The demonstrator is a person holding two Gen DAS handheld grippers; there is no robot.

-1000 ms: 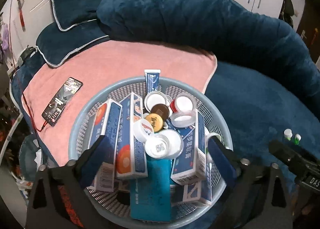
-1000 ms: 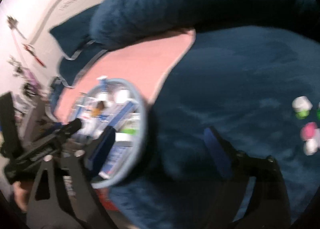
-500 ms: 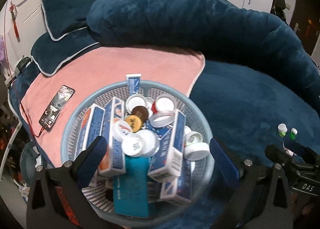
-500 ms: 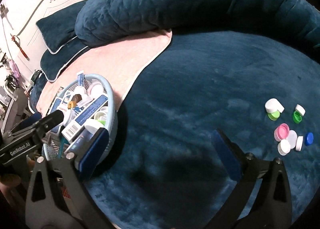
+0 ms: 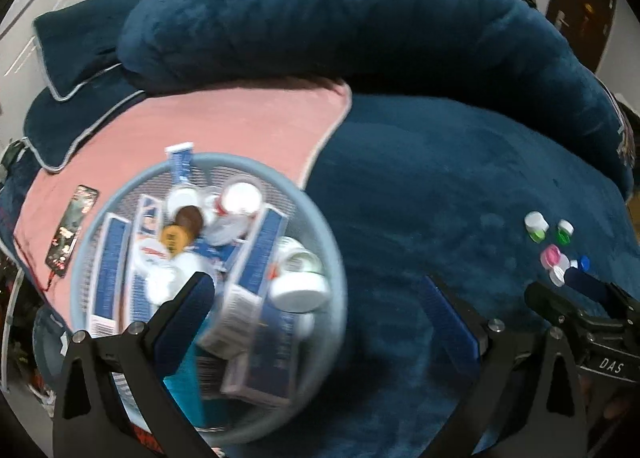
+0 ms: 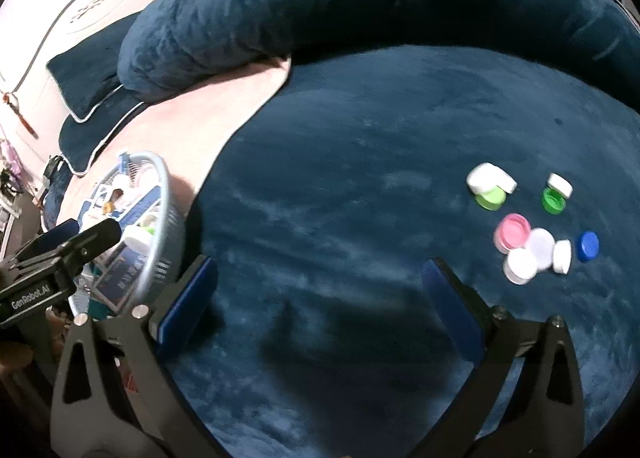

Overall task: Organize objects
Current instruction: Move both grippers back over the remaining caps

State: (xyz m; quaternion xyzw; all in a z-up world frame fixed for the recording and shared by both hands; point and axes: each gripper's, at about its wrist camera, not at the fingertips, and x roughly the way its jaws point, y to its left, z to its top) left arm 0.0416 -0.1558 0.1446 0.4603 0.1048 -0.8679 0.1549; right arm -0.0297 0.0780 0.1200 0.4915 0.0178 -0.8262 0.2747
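Loose caps (image 6: 528, 234) on blue blanket (image 6: 360, 178), basket (image 5: 328, 242) well apart.

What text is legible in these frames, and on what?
"GenRobot.AI": on the left gripper body, seen in the right wrist view.
"DAS": on the right gripper body, seen in the left wrist view.
Boxes and jar lids in the basket: print too blurred to read.
Phone screen: unreadable.

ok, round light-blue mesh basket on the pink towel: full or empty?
Full. The round light-blue mesh basket is piled to its rim with blue-and-white boxes and white jar lids.
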